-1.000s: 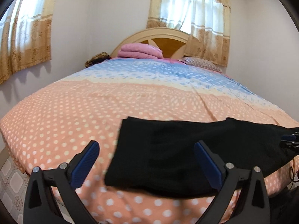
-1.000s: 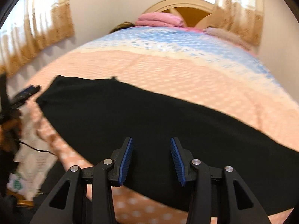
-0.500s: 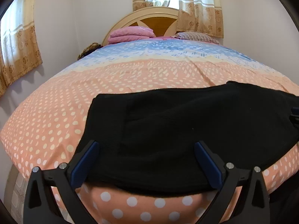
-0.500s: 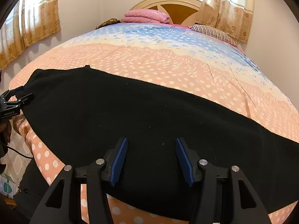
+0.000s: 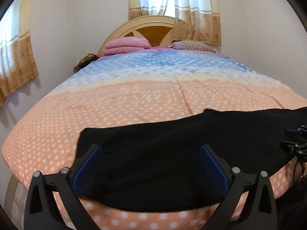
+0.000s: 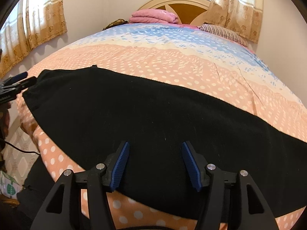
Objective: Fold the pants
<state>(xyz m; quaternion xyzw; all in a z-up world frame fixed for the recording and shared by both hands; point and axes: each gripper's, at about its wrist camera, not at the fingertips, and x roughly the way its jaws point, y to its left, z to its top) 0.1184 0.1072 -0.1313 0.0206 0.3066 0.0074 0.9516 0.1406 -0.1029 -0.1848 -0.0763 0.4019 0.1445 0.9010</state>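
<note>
Black pants (image 5: 172, 153) flat on bed (image 5: 134, 103), lower frame. Left gripper (image 5: 151, 164) wide, empty; right gripper (image 6: 154, 163) just widened, empty. No legible text.

Pants (image 6: 153, 115) – matt black cloth

Bed (image 5: 134, 103) fills the room; spread dotted peach near, blue far. Arched wooden headboard (image 5: 151, 32) against far pale wall (image 5: 76, 19). Daylight through curtained window (image 5: 172, 5) above it; second curtain (image 5: 15, 53) left. Patterned floor tiles (image 6: 17, 161) lower left.
</note>
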